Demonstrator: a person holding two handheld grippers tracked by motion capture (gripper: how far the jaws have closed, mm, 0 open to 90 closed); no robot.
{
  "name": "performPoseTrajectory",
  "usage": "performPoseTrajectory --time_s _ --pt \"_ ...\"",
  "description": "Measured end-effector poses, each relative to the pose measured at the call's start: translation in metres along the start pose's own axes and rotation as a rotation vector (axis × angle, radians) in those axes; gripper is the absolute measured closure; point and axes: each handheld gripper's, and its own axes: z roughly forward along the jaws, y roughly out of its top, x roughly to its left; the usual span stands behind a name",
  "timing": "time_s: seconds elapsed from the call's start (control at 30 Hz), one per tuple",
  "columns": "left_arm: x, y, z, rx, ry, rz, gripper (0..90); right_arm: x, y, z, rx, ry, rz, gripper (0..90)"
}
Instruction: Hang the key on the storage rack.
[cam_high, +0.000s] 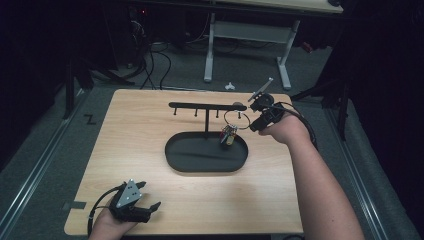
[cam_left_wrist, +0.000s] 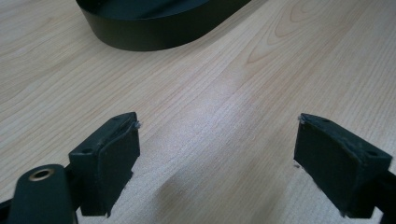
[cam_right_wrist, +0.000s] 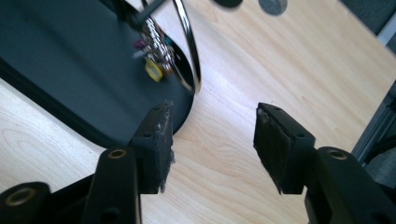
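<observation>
The key ring (cam_high: 234, 120) with its bunch of keys (cam_high: 229, 135) hangs from a peg near the right end of the black rack (cam_high: 205, 106), the keys dangling just over the right end of the oval tray (cam_high: 206, 161) at the middle of the table (cam_high: 150, 125). The right gripper (cam_high: 259, 116) sits just beside the ring, jaws apart and empty; I'd judge it best drawn straight back so nothing snags the ring. Besides the rack's post, the tray looks to hold nothing. The left gripper (cam_high: 149, 196) rests jaws spread at the table's near left corner
</observation>
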Motion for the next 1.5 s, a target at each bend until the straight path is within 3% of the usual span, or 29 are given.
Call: performPoseTrajectory --time_s 0.73,0.93,1.0,1.23,1.5 --pt "-0.001 0.0 0.001 0.01 -0.002 0.006 14.8 -0.005 -0.05 0.053 0.003 0.053 0.099 37.8" --pt "-0.001 0.0 0.002 0.01 -0.002 0.005 14.8 0.0 -0.065 0.061 -0.051 0.06 0.128 35.7" --pt "-0.001 0.0 0.002 0.01 -0.002 0.006 14.8 0.002 -0.069 0.064 -0.04 0.062 0.122 34.0" --pt "-0.002 0.0 0.003 0.017 -0.003 0.01 14.8 0.008 -0.085 0.069 -0.139 0.074 0.184 32.0" --pt "-0.002 -0.001 0.004 0.019 -0.002 0.011 14.8 0.015 -0.108 0.075 -0.229 0.032 0.223 30.6"
